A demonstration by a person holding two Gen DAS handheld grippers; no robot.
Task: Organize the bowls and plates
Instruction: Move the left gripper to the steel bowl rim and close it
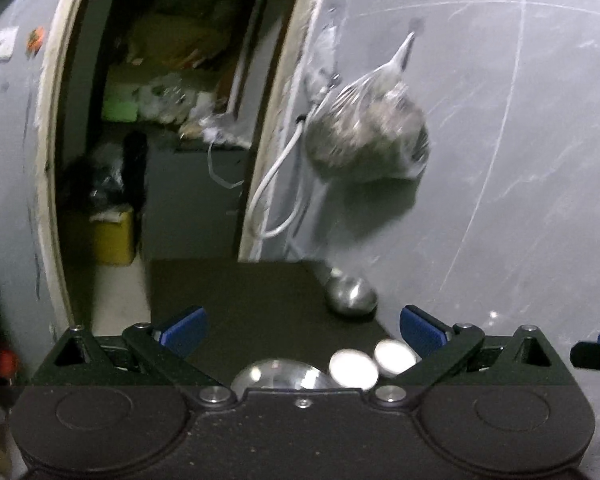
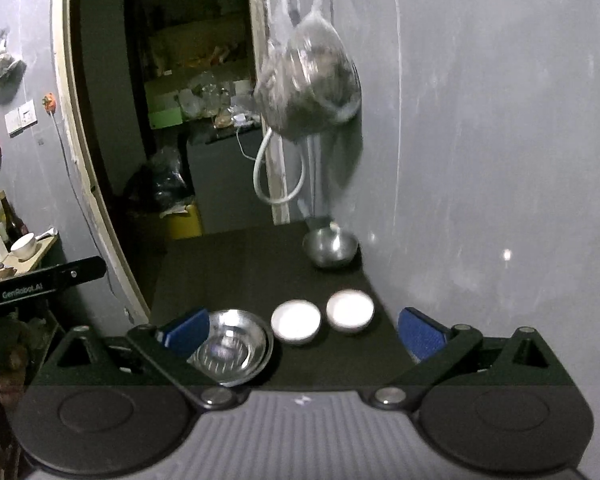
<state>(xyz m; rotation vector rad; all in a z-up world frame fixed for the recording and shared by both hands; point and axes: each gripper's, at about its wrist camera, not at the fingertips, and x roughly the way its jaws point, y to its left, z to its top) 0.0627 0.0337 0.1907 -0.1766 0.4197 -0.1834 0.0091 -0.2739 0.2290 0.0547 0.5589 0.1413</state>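
On a dark table (image 2: 240, 272) against a grey wall stand two steel bowls and two white bowls. A steel bowl (image 2: 232, 346) sits near the front, beside the right gripper's (image 2: 304, 330) left pad (image 2: 186, 330). Two white bowls (image 2: 296, 321) (image 2: 350, 311) stand side by side to its right. Another steel bowl (image 2: 330, 247) sits at the far right corner by the wall. Both grippers are open and hold nothing. In the left wrist view the left gripper (image 1: 302, 330) hovers above the near steel bowl (image 1: 280, 374), the white bowls (image 1: 354, 368) (image 1: 394, 356) and the far steel bowl (image 1: 350, 295).
A filled plastic bag (image 2: 310, 92) hangs on the wall above the far bowl, beside a looped white cable (image 2: 278, 176). An open doorway (image 2: 172, 120) leads to a cluttered room with a yellow bin (image 2: 184, 220). A side shelf (image 2: 16, 256) with bottles and a mug is at far left.
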